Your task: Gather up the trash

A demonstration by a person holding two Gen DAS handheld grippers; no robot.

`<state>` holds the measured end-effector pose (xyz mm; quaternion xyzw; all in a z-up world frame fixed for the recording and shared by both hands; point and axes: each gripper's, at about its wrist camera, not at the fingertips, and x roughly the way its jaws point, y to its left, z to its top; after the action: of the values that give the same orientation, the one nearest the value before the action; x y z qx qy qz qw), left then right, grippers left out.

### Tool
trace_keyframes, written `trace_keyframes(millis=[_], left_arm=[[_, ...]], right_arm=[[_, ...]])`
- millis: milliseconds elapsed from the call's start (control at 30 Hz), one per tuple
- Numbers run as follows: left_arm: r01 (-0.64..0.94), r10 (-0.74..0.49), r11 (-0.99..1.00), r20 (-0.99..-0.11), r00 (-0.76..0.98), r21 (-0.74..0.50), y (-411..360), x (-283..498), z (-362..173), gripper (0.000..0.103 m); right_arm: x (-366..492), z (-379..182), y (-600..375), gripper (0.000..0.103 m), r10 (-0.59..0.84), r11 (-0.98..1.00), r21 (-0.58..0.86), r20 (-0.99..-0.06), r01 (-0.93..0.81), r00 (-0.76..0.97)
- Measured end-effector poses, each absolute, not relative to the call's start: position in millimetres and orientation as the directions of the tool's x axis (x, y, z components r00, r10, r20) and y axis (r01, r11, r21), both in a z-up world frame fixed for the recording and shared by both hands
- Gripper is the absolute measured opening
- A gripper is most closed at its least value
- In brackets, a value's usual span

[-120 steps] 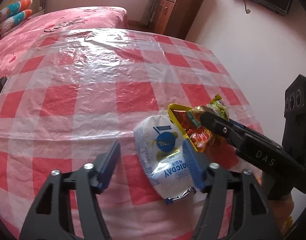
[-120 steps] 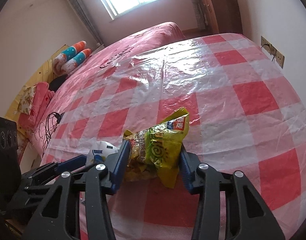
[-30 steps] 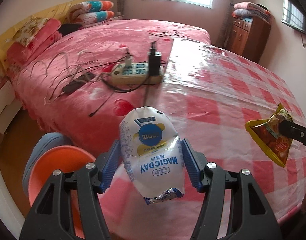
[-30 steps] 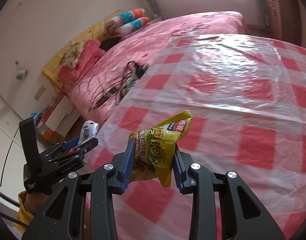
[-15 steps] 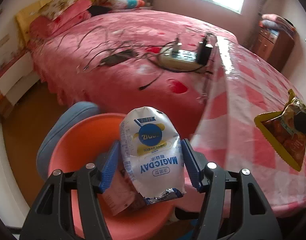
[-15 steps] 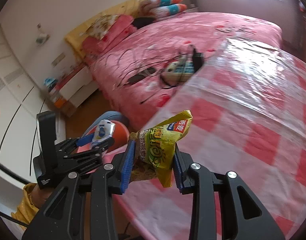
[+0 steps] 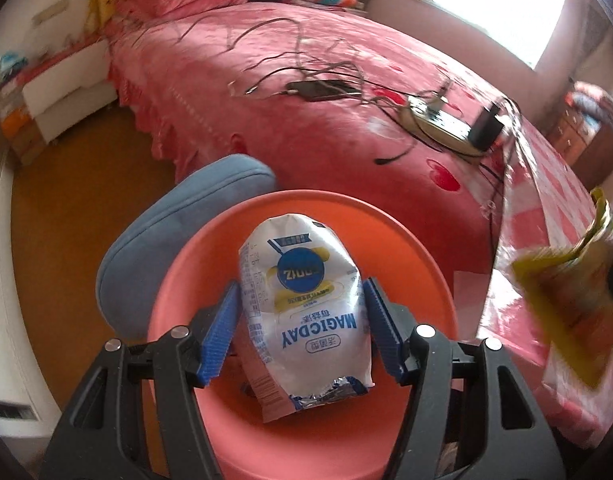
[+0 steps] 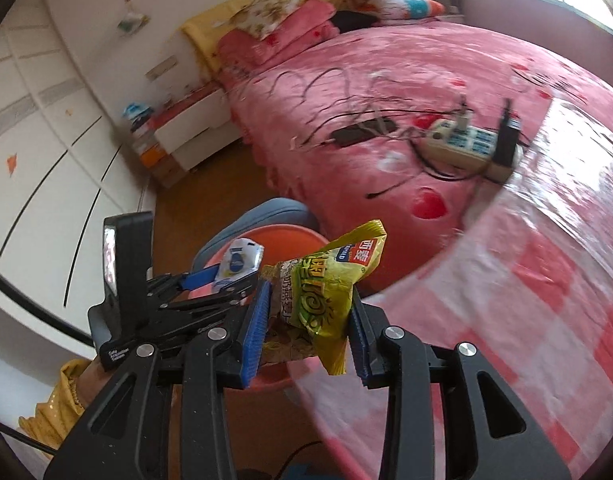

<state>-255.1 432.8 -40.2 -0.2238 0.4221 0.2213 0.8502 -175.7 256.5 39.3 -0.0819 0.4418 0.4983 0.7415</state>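
My left gripper (image 7: 302,328) is shut on a white MAGICDAY bag (image 7: 306,312) and holds it above an orange bin (image 7: 406,252) beside the bed. A pale wrapper (image 7: 266,392) lies inside the bin. My right gripper (image 8: 306,332) is shut on a yellow-green snack packet (image 8: 326,288), held to the right of the bin over the checked cloth's edge. The packet shows blurred in the left wrist view (image 7: 570,280). In the right wrist view the left gripper (image 8: 226,276) and white bag (image 8: 240,262) hang over the bin (image 8: 286,240).
A blue cushioned seat (image 7: 166,232) is behind the bin. The pink bed (image 7: 306,128) carries a power strip (image 7: 438,124), a charger (image 7: 486,130), a phone (image 7: 318,90) and tangled cables. The red-checked plastic cloth (image 8: 546,280) covers the right side. White drawers (image 8: 190,128) stand by the headboard.
Both grippers swung left, off the checked cloth toward the floor. The left gripper with the white bag now hangs centred over the orange bin; the right gripper with the packet followed closer.
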Motion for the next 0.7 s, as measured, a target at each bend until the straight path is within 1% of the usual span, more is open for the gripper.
trace_keyframes(millis=[33,67,133,200,267,333,533,700], left_arm=[[-0.57,0.168,0.787,-0.806,0.568,-0.237,439,-260,-42,0.073],[-0.578,0.168,0.775,-0.798,0.579,-0.256,443,-263,-42,0.083],[-0.601,0.194,0.753,-0.783,0.591,-0.267,449,-269,-40,0.085],[-0.607,0.207,0.75,-0.778,0.593,-0.263,451,-272,-39,0.086],[-0.611,0.22,0.747,-0.771,0.597,-0.26,454,-272,-34,0.09],[-0.612,0.246,0.75,-0.753,0.611,-0.252,453,-272,-26,0.092],[-0.585,0.294,0.781,-0.698,0.653,-0.218,441,-266,-1,0.094],[-0.532,0.281,0.816,-0.65,0.707,-0.227,420,-257,21,0.097]], right_arm=[[-177,38,260,0.049,0.674,0.474,0.33,-0.733,-0.816,0.095],[-179,39,262,0.055,0.692,0.462,0.346,-0.716,-0.817,0.088],[-179,40,259,0.076,0.706,0.468,0.348,-0.7,-0.812,0.107],[-177,43,252,0.082,0.721,0.48,0.359,-0.681,-0.801,0.128],[-171,46,242,0.085,0.73,0.504,0.372,-0.666,-0.78,0.154],[-165,50,230,0.092,0.734,0.529,0.377,-0.653,-0.76,0.188],[-144,51,187,0.092,0.713,0.627,0.382,-0.634,-0.679,0.301],[-133,54,146,0.095,0.669,0.706,0.329,-0.6,-0.628,0.438]])
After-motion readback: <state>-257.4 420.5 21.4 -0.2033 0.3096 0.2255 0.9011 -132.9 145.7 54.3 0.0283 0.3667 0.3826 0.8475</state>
